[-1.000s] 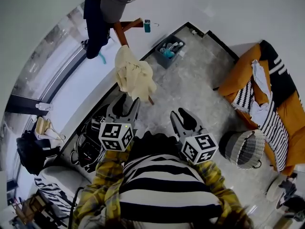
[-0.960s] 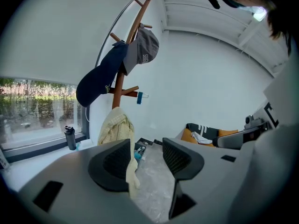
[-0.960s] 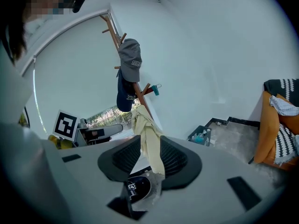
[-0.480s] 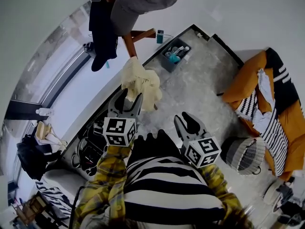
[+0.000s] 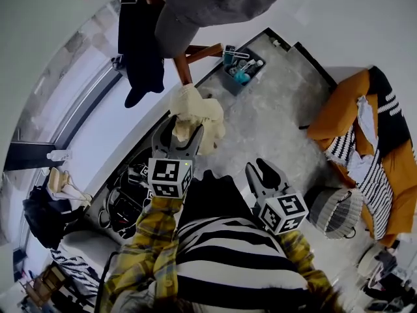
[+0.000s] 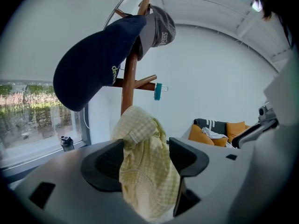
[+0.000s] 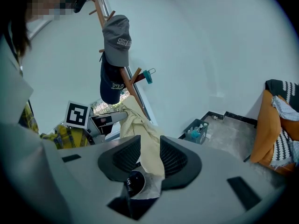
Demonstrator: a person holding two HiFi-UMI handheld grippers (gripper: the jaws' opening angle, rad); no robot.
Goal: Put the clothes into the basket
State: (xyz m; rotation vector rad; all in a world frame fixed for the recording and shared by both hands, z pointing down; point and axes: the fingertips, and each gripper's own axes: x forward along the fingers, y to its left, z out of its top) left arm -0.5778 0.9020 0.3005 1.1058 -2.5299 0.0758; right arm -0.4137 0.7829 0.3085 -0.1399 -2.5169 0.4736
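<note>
Left fingers (image 6: 105, 164) open wide around a yellow checked garment (image 6: 142, 171) on the coat stand (image 5: 184, 67)
The left gripper (image 6: 145, 146) has just been opening its fingers, with the garment hanging between them (a navy cap (image 6: 98, 64) hangs above). The right gripper (image 7: 149, 141) holds nothing, its fingers (image 7: 175, 160) a narrow gap apart. The woven basket (image 5: 335, 208) stands well apart on the floor (image 5: 273, 109), beside the orange sofa (image 5: 339, 116).
</note>
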